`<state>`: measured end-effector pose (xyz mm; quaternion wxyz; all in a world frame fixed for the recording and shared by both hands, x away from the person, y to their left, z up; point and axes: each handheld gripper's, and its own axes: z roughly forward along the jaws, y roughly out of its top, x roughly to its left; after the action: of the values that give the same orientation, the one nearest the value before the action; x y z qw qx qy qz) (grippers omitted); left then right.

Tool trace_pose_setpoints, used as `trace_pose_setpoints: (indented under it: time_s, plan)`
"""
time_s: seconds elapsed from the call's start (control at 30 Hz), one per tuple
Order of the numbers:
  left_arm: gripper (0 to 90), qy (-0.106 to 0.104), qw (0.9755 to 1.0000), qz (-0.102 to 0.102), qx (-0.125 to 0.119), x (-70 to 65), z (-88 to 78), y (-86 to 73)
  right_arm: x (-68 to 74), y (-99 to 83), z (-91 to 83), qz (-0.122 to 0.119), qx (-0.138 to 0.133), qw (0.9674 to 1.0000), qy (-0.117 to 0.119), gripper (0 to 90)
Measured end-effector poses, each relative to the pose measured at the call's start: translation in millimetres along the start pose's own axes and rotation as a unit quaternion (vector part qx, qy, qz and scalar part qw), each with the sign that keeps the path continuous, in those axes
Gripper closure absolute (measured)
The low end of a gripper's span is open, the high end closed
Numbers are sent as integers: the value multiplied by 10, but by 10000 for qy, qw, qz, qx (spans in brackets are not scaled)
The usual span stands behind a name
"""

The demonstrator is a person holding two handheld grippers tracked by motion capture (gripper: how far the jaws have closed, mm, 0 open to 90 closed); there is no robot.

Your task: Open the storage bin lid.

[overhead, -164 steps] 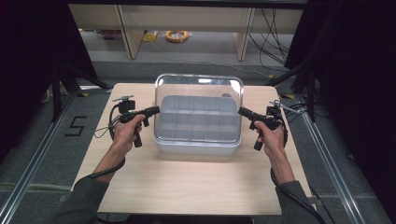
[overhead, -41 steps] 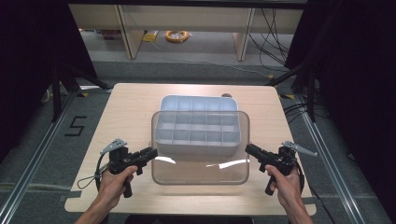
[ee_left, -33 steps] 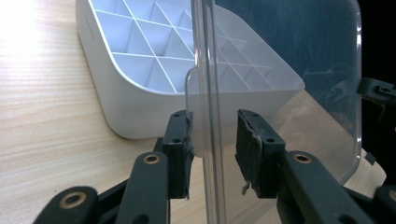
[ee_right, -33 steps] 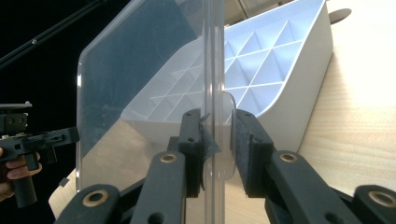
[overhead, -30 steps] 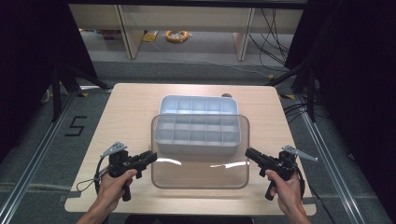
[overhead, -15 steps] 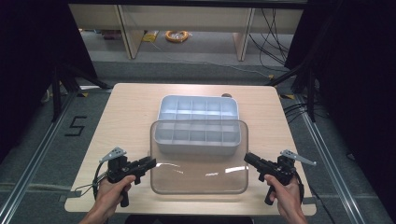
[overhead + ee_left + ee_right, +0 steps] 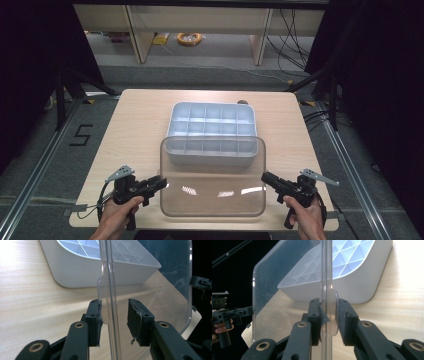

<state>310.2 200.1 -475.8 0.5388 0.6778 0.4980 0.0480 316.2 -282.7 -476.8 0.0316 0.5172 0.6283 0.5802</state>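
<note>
Near the table's front edge, clear lid [image 7: 212, 182] lying flat, long axis left-right, right gripper [image 7: 272, 181] jaws pinching it, left gripper [image 7: 159, 183] jaws easing apart

Bright overhead glare, dark surroundings, sharp focus

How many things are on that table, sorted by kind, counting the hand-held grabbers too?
White compartment tray: 1
Clear plastic lid: 1
Black hand-held grippers: 2, the left gripper and the right gripper, one at each side edge of the lid
Small dark object behind the tray, too small to identify: 1
Total: 5
</note>
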Motion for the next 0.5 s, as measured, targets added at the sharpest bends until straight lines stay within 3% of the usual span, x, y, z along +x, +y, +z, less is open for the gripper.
trace_pose_setpoints:
  time_s: [0.1, 0.17, 0.3, 0.33, 0.37, 0.43, 0.47, 0.5]
  plan:
    - [617, -36, 9999, 0, 113, 4, -15, -42, 11, -37, -3, 82, -4, 10000, -9, 743]
    - [609, -64, 9999, -10, 160, 8, -17, -74, -7, -55, -10, -40, 44, 10000, -2, 743]
    - [604, -99, 9996, -14, 254, 11, -27, -125, 31, -104, -33, 203, 123, 9997, 11, 743]
    - [605, -116, 9996, 1, 266, 11, -30, -131, 13, -114, -36, 66, 96, 9999, -11, 743]
    - [605, -22, 9997, -3, 261, -6, -35, -138, 28, -127, -44, 150, 144, 9998, -35, 742]
    - [604, -116, 9997, -18, 226, -4, -31, -155, 12, -149, -53, 37, 136, 9999, -48, 741]
    - [603, -93, 9996, -5, 283, -7, -38, -158, 21, -162, -63, 102, 160, 9998, -49, 741]
    - [602, -74, 9997, -24, 235, -15, -33, -173, 13, -171, -70, 18, 175, 9998, -46, 740]
